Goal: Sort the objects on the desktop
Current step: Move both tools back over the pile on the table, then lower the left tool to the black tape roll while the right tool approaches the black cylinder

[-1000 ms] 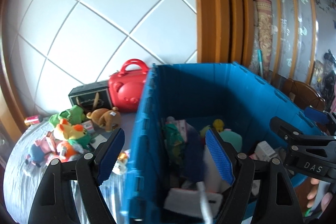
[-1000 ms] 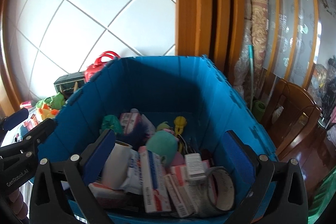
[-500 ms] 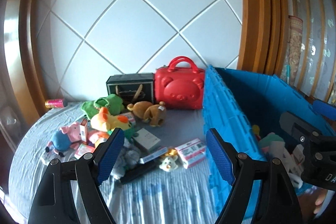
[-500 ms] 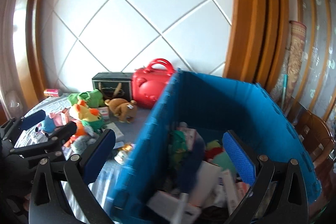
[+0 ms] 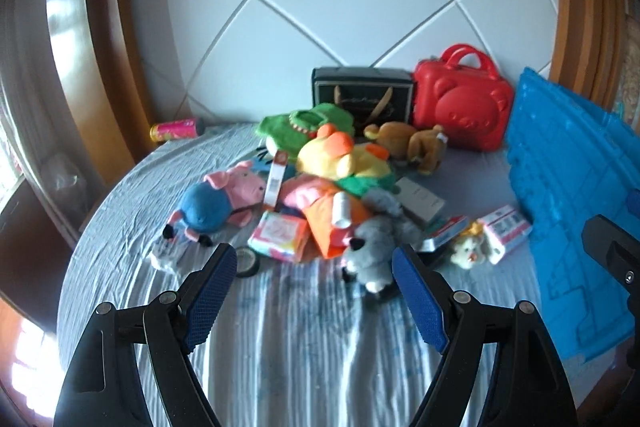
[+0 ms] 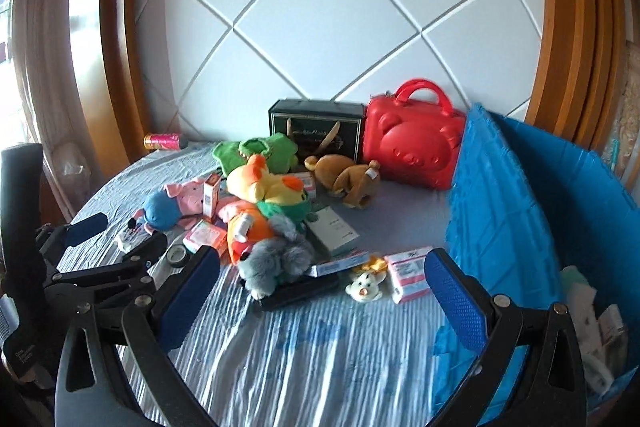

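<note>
A heap of toys and small boxes lies on a blue-grey striped cloth. In the left wrist view I see a grey plush [image 5: 374,247], a pink pig plush [image 5: 224,197], a yellow-orange plush [image 5: 340,157] and a pink packet [image 5: 278,235]. My left gripper [image 5: 312,289] is open and empty, just short of the heap. My right gripper [image 6: 320,291] is open and empty, above the cloth near the grey plush [image 6: 276,259], a small white toy [image 6: 364,285] and a pink-white box [image 6: 408,273]. The blue crate [image 6: 508,211] stands to the right.
A red bear-face case [image 6: 412,143] and a black box [image 6: 316,127] stand against the white tiled wall. A pink can [image 6: 162,141] lies at the back left. A brown plush [image 6: 348,179] lies before the case. The left gripper [image 6: 84,255] shows in the right wrist view.
Both grippers have swung left, away from over the blue crate, and now face the heap of toys on the cloth. Both stay open and empty.
</note>
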### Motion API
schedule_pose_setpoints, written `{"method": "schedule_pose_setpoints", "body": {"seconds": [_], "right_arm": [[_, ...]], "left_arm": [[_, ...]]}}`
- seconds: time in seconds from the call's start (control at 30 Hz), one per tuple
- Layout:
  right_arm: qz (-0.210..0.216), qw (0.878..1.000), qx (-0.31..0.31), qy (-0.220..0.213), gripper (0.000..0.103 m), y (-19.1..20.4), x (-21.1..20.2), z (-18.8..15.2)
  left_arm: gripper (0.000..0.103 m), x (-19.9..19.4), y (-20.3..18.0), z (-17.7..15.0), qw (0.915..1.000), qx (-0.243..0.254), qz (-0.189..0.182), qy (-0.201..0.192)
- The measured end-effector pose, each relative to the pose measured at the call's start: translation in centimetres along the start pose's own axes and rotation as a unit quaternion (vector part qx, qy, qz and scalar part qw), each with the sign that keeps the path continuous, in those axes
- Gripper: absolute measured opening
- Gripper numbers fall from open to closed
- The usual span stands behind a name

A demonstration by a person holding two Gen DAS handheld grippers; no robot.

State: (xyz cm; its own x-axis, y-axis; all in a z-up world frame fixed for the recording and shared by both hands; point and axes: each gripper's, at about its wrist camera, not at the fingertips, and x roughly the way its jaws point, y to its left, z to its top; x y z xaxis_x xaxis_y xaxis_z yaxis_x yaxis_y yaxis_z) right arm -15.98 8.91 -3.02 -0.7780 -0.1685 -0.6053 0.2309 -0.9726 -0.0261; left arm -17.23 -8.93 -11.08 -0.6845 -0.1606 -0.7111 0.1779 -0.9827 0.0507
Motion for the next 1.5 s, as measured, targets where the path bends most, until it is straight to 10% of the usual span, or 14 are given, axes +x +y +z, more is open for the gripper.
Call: {"method": "schedule_pose_setpoints", "body": {"seconds": [0.37,0.7,1.5], "right_arm": [[0.028,0.983,0.012,0.181,0.103,1.6,14.0,-7.9],[0.055,0.961,0.052,0.266,0.103,1.4,22.6,-11.6],[-0.058,0.938,0.176,0.293,0.103,3.6,30.5,-9.5]], "left_arm": [[0.081,10.3,6.2,-6.7,0.9891,-0.014,0.052,0.137],[0.081,15.5,10.5,-8.7,0.9781,-0.048,0.084,0.184],[0.083,28.9,12.5,-0.7,0.9808,0.032,-0.002,0.192]]}}
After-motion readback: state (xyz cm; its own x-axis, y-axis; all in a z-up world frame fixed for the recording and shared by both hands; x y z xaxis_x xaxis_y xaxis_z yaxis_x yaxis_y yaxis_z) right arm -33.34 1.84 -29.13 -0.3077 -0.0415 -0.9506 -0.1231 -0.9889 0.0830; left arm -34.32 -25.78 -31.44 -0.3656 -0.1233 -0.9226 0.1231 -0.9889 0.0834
